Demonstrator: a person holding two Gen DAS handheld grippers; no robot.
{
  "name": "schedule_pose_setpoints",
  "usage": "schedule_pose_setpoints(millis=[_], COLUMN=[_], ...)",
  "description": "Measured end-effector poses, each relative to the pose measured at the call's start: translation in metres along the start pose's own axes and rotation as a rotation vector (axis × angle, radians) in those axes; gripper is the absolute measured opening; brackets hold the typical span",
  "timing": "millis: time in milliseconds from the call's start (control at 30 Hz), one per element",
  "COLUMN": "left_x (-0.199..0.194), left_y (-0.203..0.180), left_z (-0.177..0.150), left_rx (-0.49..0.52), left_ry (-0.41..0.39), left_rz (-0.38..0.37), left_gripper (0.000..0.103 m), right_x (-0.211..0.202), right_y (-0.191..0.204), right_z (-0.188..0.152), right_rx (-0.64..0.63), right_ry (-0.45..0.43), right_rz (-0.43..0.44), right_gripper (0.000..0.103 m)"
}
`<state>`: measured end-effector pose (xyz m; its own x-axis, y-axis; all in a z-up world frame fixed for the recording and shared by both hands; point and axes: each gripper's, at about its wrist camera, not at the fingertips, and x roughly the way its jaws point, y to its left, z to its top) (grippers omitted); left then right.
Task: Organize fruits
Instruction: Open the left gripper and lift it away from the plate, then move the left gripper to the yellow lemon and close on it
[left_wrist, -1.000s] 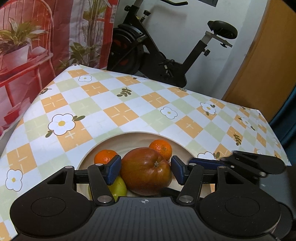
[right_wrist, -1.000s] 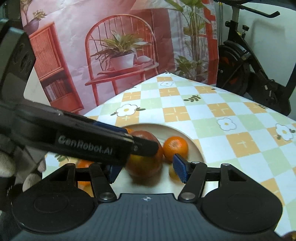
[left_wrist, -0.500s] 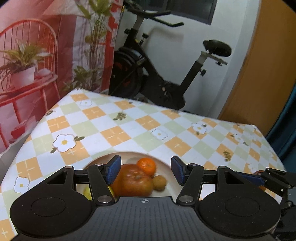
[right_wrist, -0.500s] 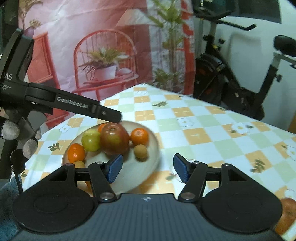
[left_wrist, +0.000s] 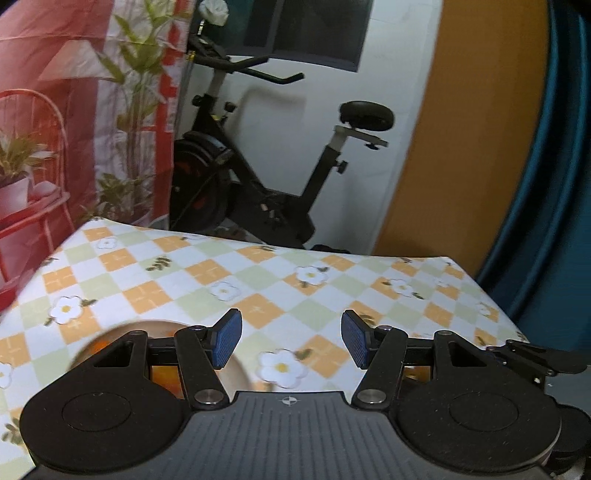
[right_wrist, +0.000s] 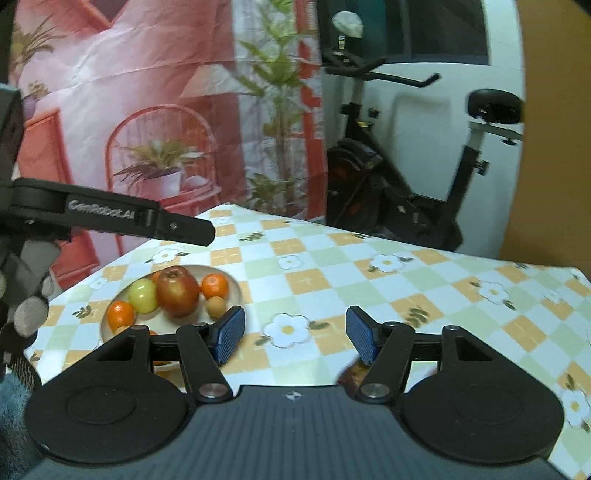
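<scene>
A cream plate (right_wrist: 236, 291) sits on the checked tablecloth at the left of the right wrist view. It holds a red apple (right_wrist: 177, 293), a green apple (right_wrist: 143, 295), two oranges (right_wrist: 214, 286) and a small brown fruit (right_wrist: 216, 305). My right gripper (right_wrist: 295, 334) hovers open to the right of the plate with only cloth between its pads. A dark reddish fruit (right_wrist: 351, 371) peeks out behind its right finger. My left gripper (left_wrist: 291, 339) is open and empty too. In its view the plate (left_wrist: 236, 369) is mostly hidden behind the left finger.
The left gripper's finger (right_wrist: 147, 221) reaches across above the plate, held by a gloved hand (right_wrist: 26, 314). An exercise bike (left_wrist: 258, 177) stands beyond the table's far edge, next to a printed red backdrop (right_wrist: 129, 110). The flowered tablecloth (left_wrist: 314, 277) stretches rightward.
Both grippers have drawn back and up from the plate and swung to the right. The red apple, earlier between the left jaws, stays on the plate. Neither opening has changed.
</scene>
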<state>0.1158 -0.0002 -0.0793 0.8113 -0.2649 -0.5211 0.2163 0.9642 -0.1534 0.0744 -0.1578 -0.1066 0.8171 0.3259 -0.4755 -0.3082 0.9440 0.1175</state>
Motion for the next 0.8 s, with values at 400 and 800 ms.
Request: schedule_pose_setpoints(millis=[400,800], left_x=[0.005,-0.009], left_y=[-0.040,-0.044], left_z=[-0.036,-0.049], left_rx=[0.023,0.020], left_ry=[0.046,0.033], left_rz=[-0.054,-0.023], left_gripper=[0.062,0.062], right_x=[-0.031,-0.046], right_y=[-0.027,-0.035], right_z=[-0.031,-0.058], right_rx=[0.050,0.091], right_ry=[-0.004,-0.016], right_rz=[-0.079,-0.076], right_gripper=[0.068,0.076])
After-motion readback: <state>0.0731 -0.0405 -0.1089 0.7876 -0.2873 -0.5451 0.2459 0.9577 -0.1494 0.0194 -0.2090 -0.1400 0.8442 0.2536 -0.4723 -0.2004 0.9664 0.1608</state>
